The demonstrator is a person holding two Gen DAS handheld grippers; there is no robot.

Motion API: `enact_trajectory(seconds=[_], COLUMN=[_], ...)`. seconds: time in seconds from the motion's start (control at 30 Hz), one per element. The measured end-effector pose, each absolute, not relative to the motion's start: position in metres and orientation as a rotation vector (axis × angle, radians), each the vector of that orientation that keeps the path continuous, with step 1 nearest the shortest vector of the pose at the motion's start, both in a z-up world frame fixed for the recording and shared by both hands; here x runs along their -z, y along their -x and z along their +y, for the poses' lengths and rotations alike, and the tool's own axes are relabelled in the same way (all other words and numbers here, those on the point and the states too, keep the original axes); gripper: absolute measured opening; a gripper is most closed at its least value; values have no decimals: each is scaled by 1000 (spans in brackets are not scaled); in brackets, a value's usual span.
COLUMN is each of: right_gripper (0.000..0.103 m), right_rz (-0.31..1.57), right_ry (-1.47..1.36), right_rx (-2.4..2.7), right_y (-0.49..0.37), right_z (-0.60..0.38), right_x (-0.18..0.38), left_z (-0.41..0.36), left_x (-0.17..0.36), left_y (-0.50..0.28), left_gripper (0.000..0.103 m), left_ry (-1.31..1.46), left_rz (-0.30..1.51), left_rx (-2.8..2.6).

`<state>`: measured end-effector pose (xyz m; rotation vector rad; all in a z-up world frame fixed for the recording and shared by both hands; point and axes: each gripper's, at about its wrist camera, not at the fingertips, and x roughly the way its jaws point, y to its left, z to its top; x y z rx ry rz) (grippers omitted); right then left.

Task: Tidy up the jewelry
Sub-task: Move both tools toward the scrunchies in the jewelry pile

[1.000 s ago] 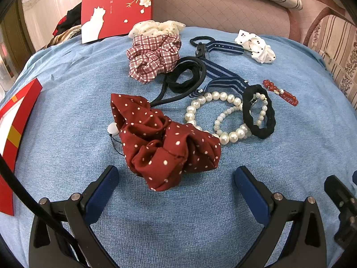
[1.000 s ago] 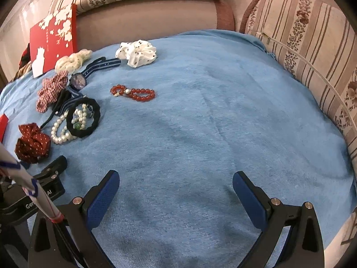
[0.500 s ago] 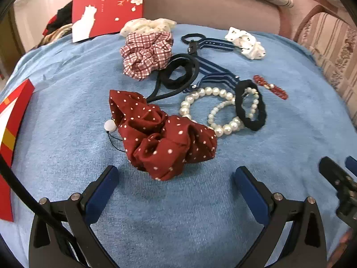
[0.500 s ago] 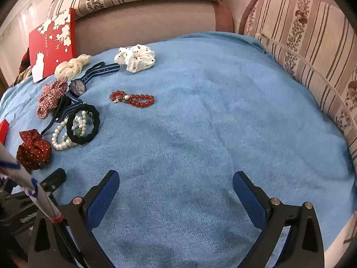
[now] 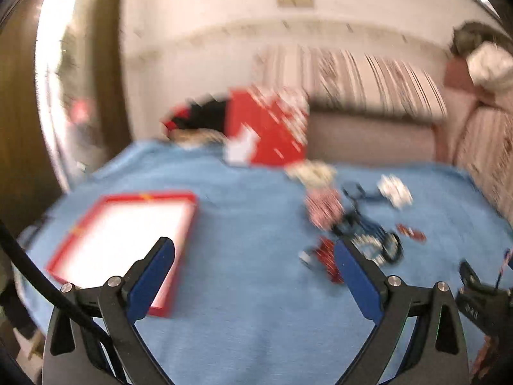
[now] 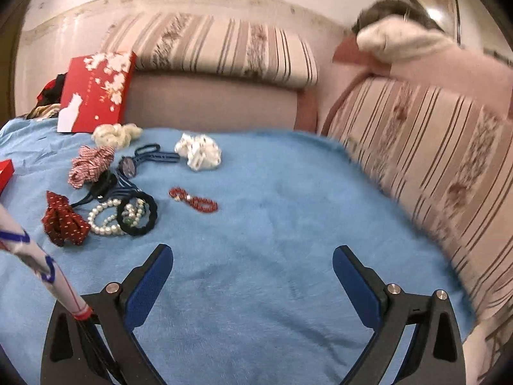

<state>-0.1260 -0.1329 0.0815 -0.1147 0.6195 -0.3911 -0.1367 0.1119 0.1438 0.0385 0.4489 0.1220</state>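
Jewelry and hair ties lie in a cluster on the blue cloth. In the right wrist view I see a dark red dotted scrunchie (image 6: pixel 64 223), pearl bracelets (image 6: pixel 105 219), a black scrunchie (image 6: pixel 137 213), a red bead bracelet (image 6: pixel 194 200), a plaid scrunchie (image 6: pixel 91 165), a white dotted scrunchie (image 6: pixel 198 151) and a watch (image 6: pixel 126 166). The left wrist view is blurred; the cluster (image 5: pixel 356 224) sits right of centre there. A red-rimmed white tray (image 5: pixel 125 234) lies at the left. My left gripper (image 5: pixel 253 276) and right gripper (image 6: pixel 251 276) are both open, empty and above the cloth.
A red box lid with white blossoms (image 6: pixel 96 91) leans against the sofa back. Striped cushions (image 6: pixel 426 147) rise along the right side and the back. A cream scrunchie (image 6: pixel 117 133) lies by the lid. The other gripper's body (image 5: pixel 484 301) shows at the lower right.
Both grippers have pulled back and tilted up, so the jewelry looks farther off. The left view has swung left and now shows the red-rimmed tray. No item has moved.
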Motion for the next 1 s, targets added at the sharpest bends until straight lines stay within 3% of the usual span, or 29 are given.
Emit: enact_trajectory(seconds=[0.23, 0.5, 0.6, 0.67, 0.87, 1.0], right_gripper=[101, 103, 103, 96, 93, 85], right_rz=[547, 289, 410, 488, 496, 651], right_ry=[69, 29, -35, -37, -23, -44], right_rx=[328, 289, 198, 200, 227, 201], right_y=[160, 163, 123, 91, 53, 27], right_z=[-122, -104, -107, -108, -114, -130], right_x=[-133, -211, -203, -183, -146, -110], left_z=[136, 138, 135, 134, 117, 107], left_x=[-193, -199, -186, -175, -139, -119], left_y=[170, 152, 122, 103, 54, 24], left_gripper=[103, 103, 103, 103, 103, 103], left_ry=[-71, -57, -31, -6, -22, -4], left_rz=[335, 388, 469, 525, 595, 686], left_rx=[-114, -72, -29, 8, 15, 54])
